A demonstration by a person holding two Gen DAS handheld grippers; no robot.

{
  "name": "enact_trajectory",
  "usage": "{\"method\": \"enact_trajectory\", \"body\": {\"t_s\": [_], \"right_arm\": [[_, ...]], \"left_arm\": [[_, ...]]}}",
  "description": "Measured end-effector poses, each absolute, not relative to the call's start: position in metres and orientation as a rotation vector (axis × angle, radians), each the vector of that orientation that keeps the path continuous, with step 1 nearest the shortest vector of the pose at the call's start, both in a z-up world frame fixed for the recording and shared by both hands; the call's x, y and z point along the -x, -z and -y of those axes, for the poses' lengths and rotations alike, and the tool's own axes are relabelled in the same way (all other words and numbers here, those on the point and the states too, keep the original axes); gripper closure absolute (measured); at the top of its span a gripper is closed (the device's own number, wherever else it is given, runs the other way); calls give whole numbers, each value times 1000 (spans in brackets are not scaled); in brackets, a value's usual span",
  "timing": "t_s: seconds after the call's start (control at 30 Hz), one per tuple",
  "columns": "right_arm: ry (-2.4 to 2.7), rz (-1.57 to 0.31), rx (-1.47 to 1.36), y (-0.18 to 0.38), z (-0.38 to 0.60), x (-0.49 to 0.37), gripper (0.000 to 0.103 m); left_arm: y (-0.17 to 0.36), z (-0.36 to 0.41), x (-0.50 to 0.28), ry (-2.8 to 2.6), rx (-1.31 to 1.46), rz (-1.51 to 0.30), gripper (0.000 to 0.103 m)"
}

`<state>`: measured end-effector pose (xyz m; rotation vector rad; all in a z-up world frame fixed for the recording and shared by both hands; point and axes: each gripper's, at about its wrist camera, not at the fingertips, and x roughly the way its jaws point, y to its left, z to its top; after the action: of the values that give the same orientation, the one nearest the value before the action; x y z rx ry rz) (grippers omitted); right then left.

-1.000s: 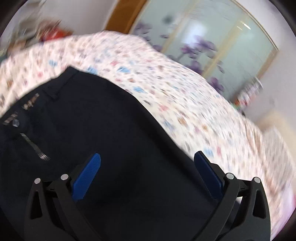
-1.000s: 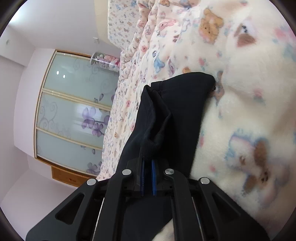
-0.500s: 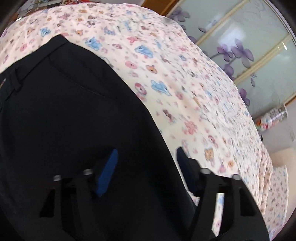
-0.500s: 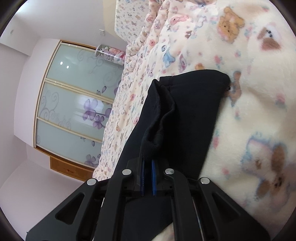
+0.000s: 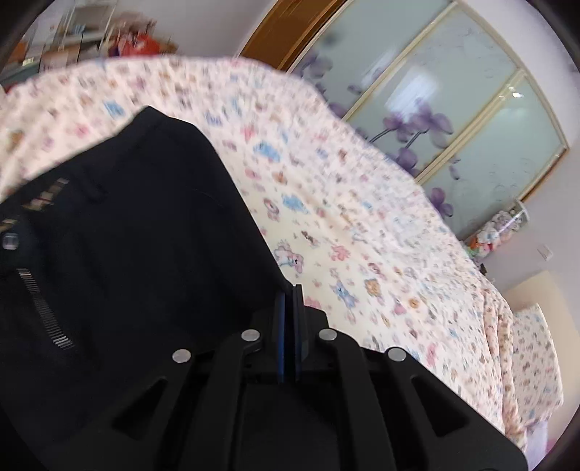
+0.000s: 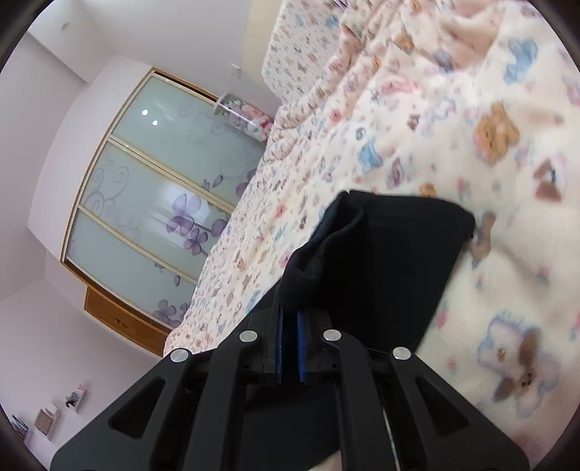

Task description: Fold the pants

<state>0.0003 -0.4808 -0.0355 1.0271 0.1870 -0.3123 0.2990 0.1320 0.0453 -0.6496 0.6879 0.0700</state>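
Black pants [image 5: 137,232] lie on a bed with a cream animal-print blanket [image 5: 344,203]. The left wrist view shows the waistband end with zipper and button at the left. My left gripper [image 5: 289,290] is shut on the pants' right side edge. In the right wrist view the pants' leg end [image 6: 398,253] lies on the blanket [image 6: 489,181], its hem bunched and lifted. My right gripper [image 6: 290,311] is shut on that bunched hem.
A wardrobe with frosted glass doors and purple flowers [image 5: 453,108] [image 6: 163,203] stands beyond the bed. Cluttered shelves [image 5: 90,32] are at the far left. A jar of soft toys [image 5: 496,232] stands by the wardrobe. A pillow [image 6: 301,40] lies at the bed's head.
My left gripper went from wide open over the pants to shut on their side edge. My right gripper stayed shut on the hem and lifted it slightly.
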Motion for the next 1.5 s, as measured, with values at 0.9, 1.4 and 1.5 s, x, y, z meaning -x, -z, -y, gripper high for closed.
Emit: {"method": "enact_trajectory", "body": {"t_s": [0.9,1.4,1.5], "right_arm": [[399,-212,-957,38,482,2,97],[395,-245,-953,40,480,-6,97],[391,-253,-953,41,479,-8,97]], "left_arm": [[-12,-269,-46,-227,890,-574,26],[-8,-298,-39,-221,1044,-484,36],[-12,-306,-49,-163,1050,-487,36]]}}
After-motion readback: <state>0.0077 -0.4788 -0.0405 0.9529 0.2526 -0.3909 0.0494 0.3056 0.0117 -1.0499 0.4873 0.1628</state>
